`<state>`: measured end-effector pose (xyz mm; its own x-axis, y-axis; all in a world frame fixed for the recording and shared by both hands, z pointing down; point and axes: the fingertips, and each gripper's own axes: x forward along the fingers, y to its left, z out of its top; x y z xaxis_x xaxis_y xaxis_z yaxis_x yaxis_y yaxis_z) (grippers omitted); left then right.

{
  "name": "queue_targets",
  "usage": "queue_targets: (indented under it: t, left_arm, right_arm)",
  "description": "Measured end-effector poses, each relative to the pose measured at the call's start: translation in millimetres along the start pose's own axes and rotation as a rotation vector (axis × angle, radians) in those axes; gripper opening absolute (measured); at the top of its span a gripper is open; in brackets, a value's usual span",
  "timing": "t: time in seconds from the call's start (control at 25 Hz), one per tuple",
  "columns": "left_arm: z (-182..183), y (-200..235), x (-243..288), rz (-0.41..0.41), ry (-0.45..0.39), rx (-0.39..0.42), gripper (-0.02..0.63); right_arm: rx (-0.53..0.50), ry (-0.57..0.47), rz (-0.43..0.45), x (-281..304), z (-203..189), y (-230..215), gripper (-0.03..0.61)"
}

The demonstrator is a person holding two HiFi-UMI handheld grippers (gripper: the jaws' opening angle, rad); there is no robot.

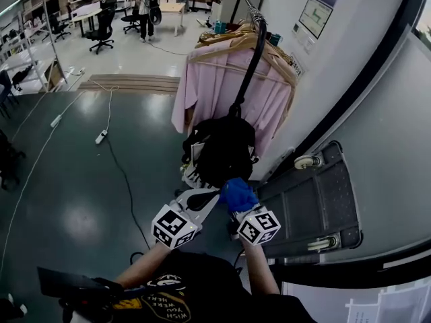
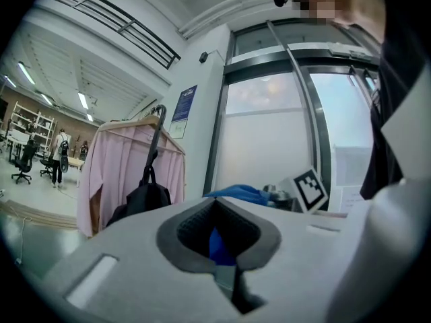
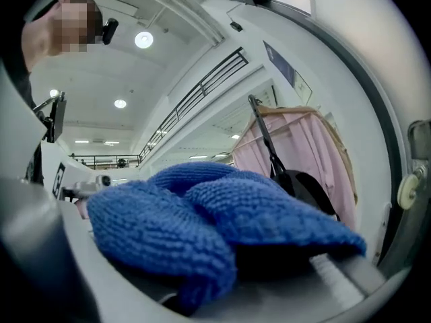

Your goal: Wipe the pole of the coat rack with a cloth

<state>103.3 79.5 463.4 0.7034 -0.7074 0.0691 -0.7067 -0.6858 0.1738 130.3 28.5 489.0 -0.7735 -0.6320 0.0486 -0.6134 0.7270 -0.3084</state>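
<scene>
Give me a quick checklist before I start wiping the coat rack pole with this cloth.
1. Grip on the cloth: ok, the right claw is shut on it.
2. Contact with the pole: not ok, the two are apart.
3. Way to the pole open: not ok, the black bag hangs between the claws and it.
4. Bare pole to wipe: ok above the bag only; pink clothes hang beside it.
5. Left claw free: cannot tell; jaws together, some blue shows in their hollow.
</scene>
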Motion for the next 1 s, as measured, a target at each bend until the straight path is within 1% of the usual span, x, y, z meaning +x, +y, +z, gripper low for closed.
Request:
queue_targets:
  t: [0.08, 0.2, 0.32, 0.52, 0.6, 0.68, 0.8, 0.88, 0.92, 1.0]
  left_arm:
    - [8.1, 10.0, -5.3, -0.004, -0.017, 0.005, 0.003]
    - [18.0, 27.0, -7.5, -0.011, -0.032, 0.026, 0.003]
    - [33.4, 52.5, 3.5, -0.004, -0.033, 0.052, 0.003]
    - [70.2, 88.7, 36.0, -0.023, -0.063, 0.100, 0.003]
    - [78.5, 108.6, 54.3, -0.021, -0.069, 0.105, 0.003]
    - [83.3, 125.9, 75.8, -0.028, -0.062, 0.099, 0.003]
    - [95.1, 137.7, 105.1, -0.072, -0.068, 0.114, 0.003]
    - [101.3, 146.8, 119.4, -0.080, -0.077, 0.120, 0.003]
    - [103.3, 152.2, 124.8, -0.081, -0.081, 0.110, 0.003]
    - [107.8, 161.1, 133.6, -0.086, -0.091, 0.087, 0.003]
  right_arm:
    - [-0.059, -0.031, 0.001, 28.5, 38.3, -9.7, 0.005]
    - [-0.187, -0.110, -0.001, 68.5, 116.9, -20.6, 0.006]
    - [-0.286, -0.150, -0.032, 106.4, 183.7, -38.0, 0.006]
    - [-0.365, -0.184, -0.079, 170.6, 283.5, -80.8, 0.006]
    - [-0.389, -0.189, -0.084, 197.6, 327.1, -94.2, 0.008]
    - [-0.413, -0.168, -0.099, 222.3, 365.3, -109.3, 0.009]
    - [-0.439, -0.099, -0.136, 253.4, 406.3, -135.7, 0.009]
    - [-0.439, -0.053, -0.106, 272.0, 416.7, -140.7, 0.009]
    - [-0.440, -0.039, -0.090, 279.5, 419.3, -140.9, 0.009]
    - [-0.459, -0.034, -0.093, 288.9, 423.7, -142.3, 0.009]
